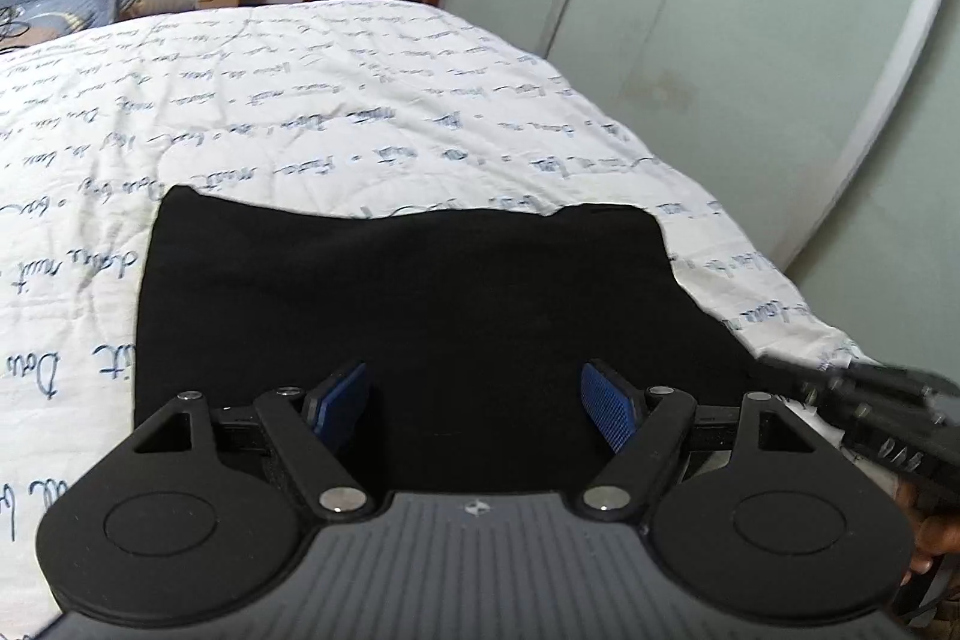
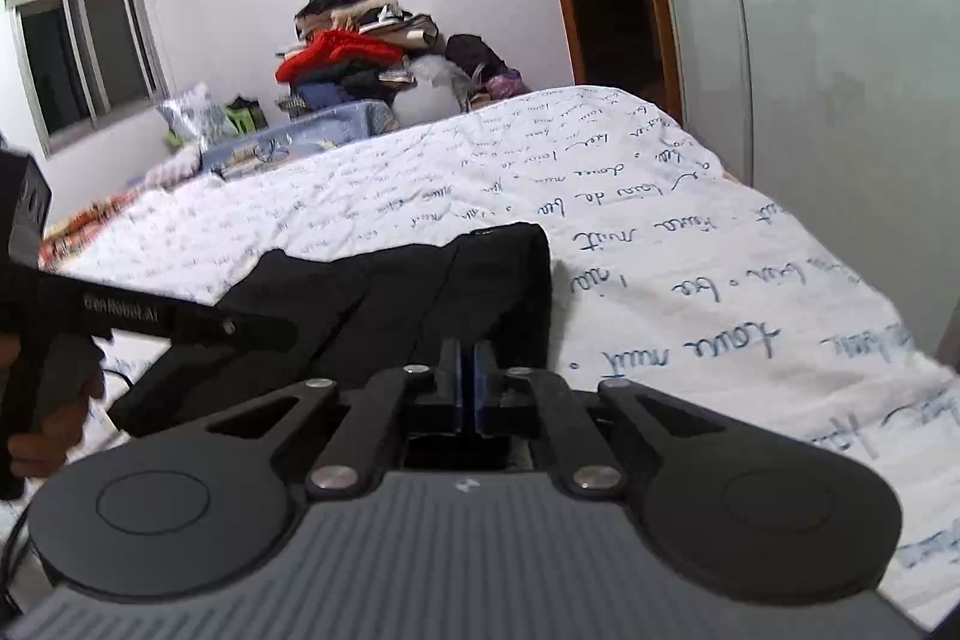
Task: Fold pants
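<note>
Presently, your left gripper point(image 1: 474, 403) stood with its blue pads point(image 1: 606, 409) wide apart and nothing between them, poised low over the near edge of the black pants point(image 1: 408, 292). Your right gripper point(image 2: 467, 388) had its jaws pressed together; whether a thin layer of cloth was caught between them could not be told from the right wrist view, since the pads met directly in front of the dark fabric. The pants lay on the white bedspread point(image 1: 336, 100), already doubled into a compact, roughly square block near the foot of the bed, so I judged the fold well advanced. The open left jaws over the near hem suggested you were readying a grasp for a further fold or a final smoothing. Beyond the pants the bedspread ran bare to the pile of clothes point(image 2: 360, 52) against the far wall.
</note>
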### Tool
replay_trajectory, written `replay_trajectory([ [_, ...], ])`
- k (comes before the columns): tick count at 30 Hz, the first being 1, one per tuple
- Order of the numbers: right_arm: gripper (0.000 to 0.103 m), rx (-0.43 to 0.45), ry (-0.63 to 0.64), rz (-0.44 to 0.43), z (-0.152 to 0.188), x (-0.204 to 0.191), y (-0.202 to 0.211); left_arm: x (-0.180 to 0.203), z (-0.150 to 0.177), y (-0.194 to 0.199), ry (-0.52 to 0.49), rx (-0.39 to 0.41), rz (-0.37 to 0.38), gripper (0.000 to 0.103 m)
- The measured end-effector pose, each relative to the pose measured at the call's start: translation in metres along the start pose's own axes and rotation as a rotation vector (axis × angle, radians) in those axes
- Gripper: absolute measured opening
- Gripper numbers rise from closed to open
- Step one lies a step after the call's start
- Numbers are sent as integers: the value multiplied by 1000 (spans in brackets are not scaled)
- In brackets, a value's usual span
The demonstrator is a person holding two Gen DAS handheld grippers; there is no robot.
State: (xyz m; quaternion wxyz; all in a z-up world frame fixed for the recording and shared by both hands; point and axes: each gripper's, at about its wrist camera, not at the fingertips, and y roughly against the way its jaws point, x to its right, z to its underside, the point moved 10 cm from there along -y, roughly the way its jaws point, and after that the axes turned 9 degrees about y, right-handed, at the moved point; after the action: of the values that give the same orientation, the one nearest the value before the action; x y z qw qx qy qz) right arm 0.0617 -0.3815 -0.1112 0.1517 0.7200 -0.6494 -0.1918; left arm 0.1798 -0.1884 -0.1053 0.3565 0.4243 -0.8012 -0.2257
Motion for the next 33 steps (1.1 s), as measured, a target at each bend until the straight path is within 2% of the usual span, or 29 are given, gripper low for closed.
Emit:
replay_trajectory([
  [4, 4, -107, 35, 33, 23, 2, -15, -7, 2, 1, 6, -11, -5, 78],
  [7, 8, -96, 4, 33, 12, 9, -8, -10, -1, 5, -3, -7, -12, 78],
  [8, 16, -81, 16, 50, 6, 11, -6, -12, -2, 6, 1, -4, -12, 78],
  [10, 15, -40, 66, 64, -17, 10, -4, -15, -5, 5, 13, -3, -9, 78],
  [14, 15, -7, 216, -13, -56, -16, -32, -17, -17, 4, 22, 6, -4, 78],
  [17, 14, -93, 275, -68, -58, -26, -81, -19, -30, 2, 2, 27, -13, 78],
  [19, 14, -149, 311, -53, -52, -23, -109, -25, -40, 0, -7, 44, -35, 78],
  [21, 14, -164, 292, -41, -49, -13, -124, -33, -50, -3, 2, 57, -47, 78],
  [23, 14, -170, 268, 7, -48, 4, -130, -43, -60, -12, 15, 54, -51, 78],
  [25, 14, -166, 208, -5, -50, 10, -126, -54, -69, -23, 22, 59, -75, 78],
  [27, 14, -155, 238, 41, -53, 12, -118, -67, -77, -37, 14, 63, -123, 78],
  [30, 15, -126, 250, 40, -55, 9, -106, -90, -75, -65, 17, -3, -204, 78],
  [33, 20, -179, 322, 92, -42, 14, -112, -98, -81, -51, 62, 37, -194, 78],
])
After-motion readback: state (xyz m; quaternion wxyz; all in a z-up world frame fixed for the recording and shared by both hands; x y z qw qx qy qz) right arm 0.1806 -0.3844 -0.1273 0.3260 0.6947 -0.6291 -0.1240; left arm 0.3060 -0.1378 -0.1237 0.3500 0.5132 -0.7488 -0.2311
